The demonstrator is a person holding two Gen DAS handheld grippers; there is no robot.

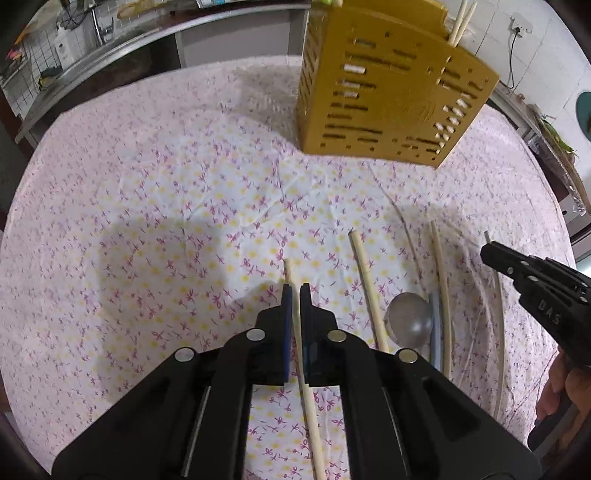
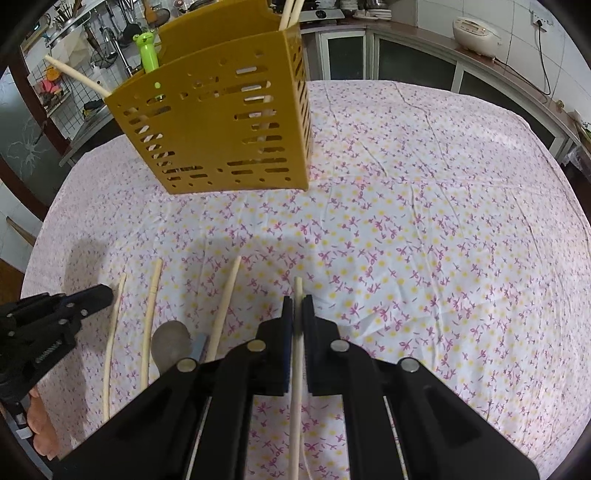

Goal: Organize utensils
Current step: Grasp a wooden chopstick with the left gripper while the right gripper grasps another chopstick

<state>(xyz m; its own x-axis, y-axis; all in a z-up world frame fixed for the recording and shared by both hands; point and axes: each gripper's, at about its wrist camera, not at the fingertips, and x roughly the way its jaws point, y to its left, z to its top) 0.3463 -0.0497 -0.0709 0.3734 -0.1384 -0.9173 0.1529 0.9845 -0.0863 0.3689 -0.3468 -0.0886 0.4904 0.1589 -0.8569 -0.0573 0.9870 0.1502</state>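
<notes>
A yellow slotted utensil holder (image 1: 391, 88) stands on the floral cloth at the far side, also in the right wrist view (image 2: 221, 125), with chopsticks and a green handle in it. My left gripper (image 1: 295, 290) is shut on a pale chopstick (image 1: 308, 402) lying along the cloth. My right gripper (image 2: 297, 301) is shut on another pale chopstick (image 2: 296, 398). Between them lie loose chopsticks (image 1: 369, 291) (image 2: 223, 306) and a metal spoon (image 1: 410, 321) (image 2: 171, 341).
The table (image 2: 443, 221) is covered by a pink and yellow floral cloth. Kitchen counters (image 2: 406, 33) with a rice cooker (image 2: 474, 35) and a rack of hanging tools surround it. The right gripper shows at the right edge of the left wrist view (image 1: 487, 253).
</notes>
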